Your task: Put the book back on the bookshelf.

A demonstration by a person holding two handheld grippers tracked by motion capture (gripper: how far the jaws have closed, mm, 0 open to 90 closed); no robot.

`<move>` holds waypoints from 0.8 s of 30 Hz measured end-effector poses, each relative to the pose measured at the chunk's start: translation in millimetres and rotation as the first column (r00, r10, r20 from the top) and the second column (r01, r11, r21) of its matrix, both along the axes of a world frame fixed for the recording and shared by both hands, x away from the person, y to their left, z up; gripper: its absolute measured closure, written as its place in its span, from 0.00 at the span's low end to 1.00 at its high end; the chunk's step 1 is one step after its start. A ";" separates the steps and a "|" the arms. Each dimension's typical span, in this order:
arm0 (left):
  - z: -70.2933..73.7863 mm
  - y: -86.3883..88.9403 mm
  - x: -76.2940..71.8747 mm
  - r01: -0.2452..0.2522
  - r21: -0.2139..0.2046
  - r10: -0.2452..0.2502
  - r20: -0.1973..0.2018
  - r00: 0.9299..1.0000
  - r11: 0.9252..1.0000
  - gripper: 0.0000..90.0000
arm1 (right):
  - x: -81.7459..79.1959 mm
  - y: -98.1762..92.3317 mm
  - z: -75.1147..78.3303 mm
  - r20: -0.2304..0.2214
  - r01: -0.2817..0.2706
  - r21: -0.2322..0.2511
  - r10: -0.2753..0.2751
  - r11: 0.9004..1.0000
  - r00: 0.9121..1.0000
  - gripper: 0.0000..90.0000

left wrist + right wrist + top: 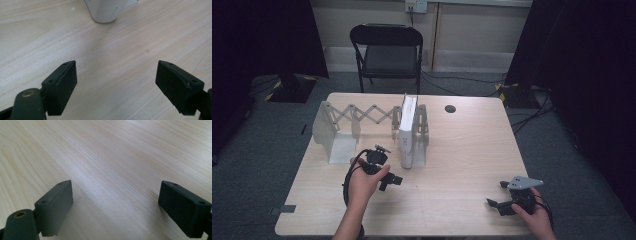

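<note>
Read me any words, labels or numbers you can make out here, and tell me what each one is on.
None can be read.
White book, standing in the bookend rack: dark marks on its spine, too small and blurred to read in the high view and in the left gripper view.

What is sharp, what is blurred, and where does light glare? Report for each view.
High view: room edges dark, table evenly lit, white book slightly soft. Left gripper view: left claw sharp, book's spine blurred. Right gripper view: pale sheen across the wood beyond the right claw.
</note>
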State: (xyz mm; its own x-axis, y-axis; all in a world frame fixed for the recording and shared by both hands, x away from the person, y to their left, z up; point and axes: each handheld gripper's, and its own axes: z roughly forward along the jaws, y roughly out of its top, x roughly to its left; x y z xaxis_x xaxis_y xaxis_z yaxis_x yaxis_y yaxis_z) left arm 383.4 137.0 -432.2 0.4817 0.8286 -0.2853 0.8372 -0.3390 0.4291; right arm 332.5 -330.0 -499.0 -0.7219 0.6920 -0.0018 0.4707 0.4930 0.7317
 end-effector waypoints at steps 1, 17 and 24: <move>-1.2 1.0 -0.5 -0.001 -0.005 0.001 -0.001 1.000 1.000 0.20 | 0.0 0.0 0.0 0.000 0.000 0.000 0.000 1.000 1.000 0.13; -23.1 13.7 -8.0 -0.011 0.016 0.011 0.010 1.000 1.000 0.20 | 0.0 0.0 0.1 -0.001 0.000 0.000 0.000 1.000 1.000 0.13; -31.3 15.8 -9.9 0.011 0.047 -0.013 0.035 0.999 0.999 0.20 | 0.0 0.0 0.0 0.000 0.000 0.000 0.000 1.000 1.000 0.13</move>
State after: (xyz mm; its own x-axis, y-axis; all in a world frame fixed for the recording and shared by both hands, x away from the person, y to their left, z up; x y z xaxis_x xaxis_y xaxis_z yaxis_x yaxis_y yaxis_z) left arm 373.5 152.8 -463.6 0.5009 0.8347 -0.2287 0.8176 -0.3697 0.4414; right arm 332.5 -330.0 -499.0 -0.7218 0.6921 -0.0017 0.4708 0.4928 0.7318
